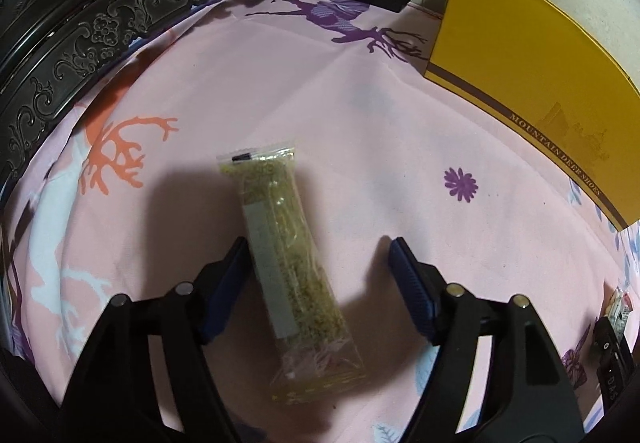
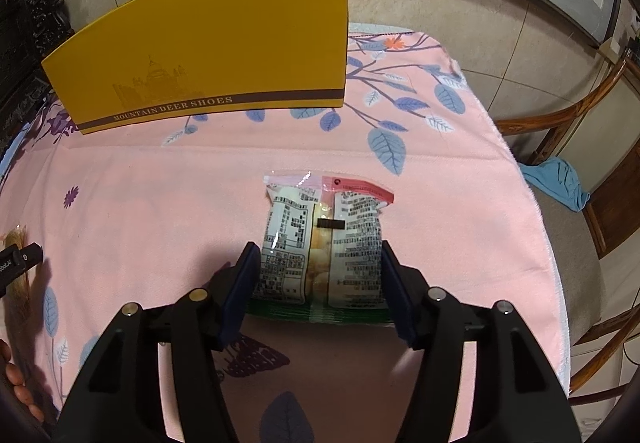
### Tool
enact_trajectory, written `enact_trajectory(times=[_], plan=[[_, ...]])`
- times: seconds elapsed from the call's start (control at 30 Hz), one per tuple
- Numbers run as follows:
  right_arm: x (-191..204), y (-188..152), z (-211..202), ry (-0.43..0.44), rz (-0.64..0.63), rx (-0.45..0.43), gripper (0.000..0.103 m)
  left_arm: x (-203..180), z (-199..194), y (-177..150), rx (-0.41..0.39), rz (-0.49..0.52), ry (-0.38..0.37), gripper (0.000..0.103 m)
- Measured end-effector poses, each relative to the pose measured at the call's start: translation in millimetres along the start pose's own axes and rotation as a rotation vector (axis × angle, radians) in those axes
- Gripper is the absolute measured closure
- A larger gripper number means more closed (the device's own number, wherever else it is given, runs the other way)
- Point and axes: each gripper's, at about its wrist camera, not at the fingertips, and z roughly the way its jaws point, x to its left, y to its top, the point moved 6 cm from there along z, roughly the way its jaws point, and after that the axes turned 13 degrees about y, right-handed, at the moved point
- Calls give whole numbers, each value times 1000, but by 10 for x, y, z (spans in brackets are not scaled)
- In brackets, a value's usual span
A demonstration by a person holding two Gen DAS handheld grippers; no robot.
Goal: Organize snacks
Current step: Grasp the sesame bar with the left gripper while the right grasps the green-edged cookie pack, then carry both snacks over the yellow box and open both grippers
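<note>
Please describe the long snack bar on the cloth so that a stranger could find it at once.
Start at the yellow shoe box standing on the pink cloth. The snack bar lies flat between the left gripper fingers: long, narrow, clear-wrapped, greenish-brown, unlike the squat printed packet.

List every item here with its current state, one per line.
Left gripper: open, straddling the bar, right pad clear of it.
Green cereal bar: sealed, flat on the cloth.
Right gripper: shut on the snack bag's sides.
White snack bag: sealed, printed back up.
Yellow shoe box: closed, on the pink tablecloth.
</note>
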Motion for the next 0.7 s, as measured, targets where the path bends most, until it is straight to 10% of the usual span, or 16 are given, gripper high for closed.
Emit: enact_trajectory(times=[0.27, 0.7], plan=[[-30, 4, -23, 24, -5, 16, 49, -54, -61, 16, -22, 82, -29, 73], [59, 68, -189, 76, 20, 6, 49, -34, -69, -10, 8, 100, -67, 74]])
